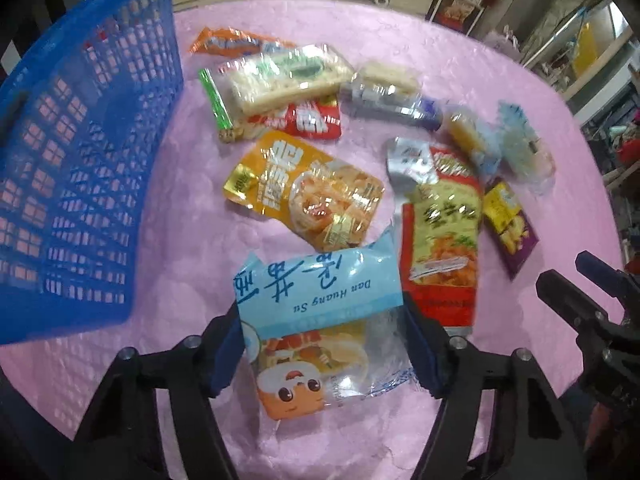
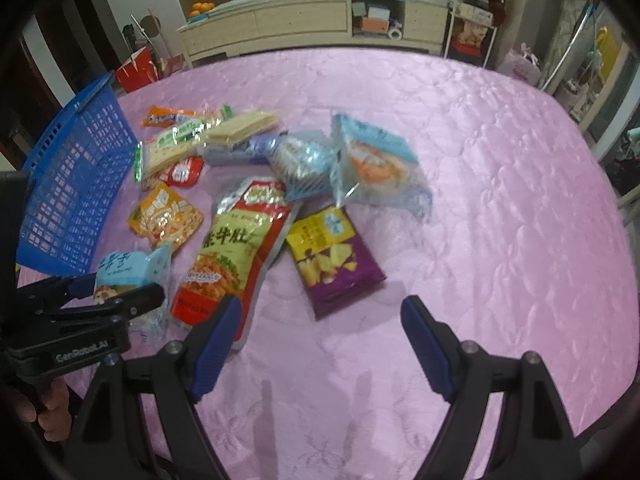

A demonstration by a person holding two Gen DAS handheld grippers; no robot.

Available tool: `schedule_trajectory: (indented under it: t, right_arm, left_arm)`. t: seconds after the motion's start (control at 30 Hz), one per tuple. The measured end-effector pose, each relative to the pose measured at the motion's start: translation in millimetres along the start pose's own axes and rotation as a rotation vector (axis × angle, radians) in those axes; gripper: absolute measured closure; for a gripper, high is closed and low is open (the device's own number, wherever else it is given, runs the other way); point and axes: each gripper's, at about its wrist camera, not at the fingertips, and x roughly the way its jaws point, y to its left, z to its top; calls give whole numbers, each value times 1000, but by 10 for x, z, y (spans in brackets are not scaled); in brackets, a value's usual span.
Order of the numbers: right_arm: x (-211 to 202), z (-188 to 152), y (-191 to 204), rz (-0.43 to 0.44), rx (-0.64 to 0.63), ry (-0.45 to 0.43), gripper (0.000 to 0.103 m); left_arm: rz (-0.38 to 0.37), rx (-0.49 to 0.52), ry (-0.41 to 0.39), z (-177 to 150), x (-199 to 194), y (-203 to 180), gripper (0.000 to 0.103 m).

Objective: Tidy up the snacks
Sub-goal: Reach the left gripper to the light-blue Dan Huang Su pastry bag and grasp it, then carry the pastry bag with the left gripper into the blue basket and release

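My left gripper point(image 1: 322, 344) is shut on a light blue egg-yolk pastry packet point(image 1: 320, 300), its pads pressed on both sides; the packet also shows in the right wrist view point(image 2: 132, 270), just above the pink tablecloth. A blue mesh basket point(image 1: 76, 160) stands to its left, also in the right wrist view point(image 2: 76, 184). My right gripper point(image 2: 320, 344) is open and empty over bare cloth, just short of a purple chip packet point(image 2: 332, 260) and a long red and green packet point(image 2: 236, 248).
Several more snacks lie in a loose pile: an orange pouch point(image 1: 304, 192), wafer packs point(image 1: 280, 76), a small red packet point(image 1: 308, 120), clear blue-wrapped pastries point(image 2: 376, 160). The round table's point(image 2: 500, 200) right half is pink cloth. Cabinets and shelves stand behind.
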Motion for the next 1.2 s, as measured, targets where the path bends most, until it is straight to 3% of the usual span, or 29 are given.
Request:
schedule_trajectory:
  t: [0.27,0.5,0.93,1.03,1.17,1.2]
  right_arm:
    - [-175,243,-176,62,27,-45,18]
    - [-100,604,-291,80,-8,-32,17]
    - [676,1051,-582,115,-22,119,15]
    - [903,1064,-620,166,-11,175,15]
    - [1035,1021,-654,238,18,168,15]
    - [1018,1001,-636,243,18,159,22]
  left_arm:
    - [12,73,-98,172,-433,-196,35]
    - [21,103,-127,334,-487,-309,35]
    - [13,155,-97,761,-164,-630,35]
    - [11,171,-87,822,-106,-681,35]
    - [10,179,-79,832,-82,-696,35]
    - [7,178,-78,826,-80,-692,35]
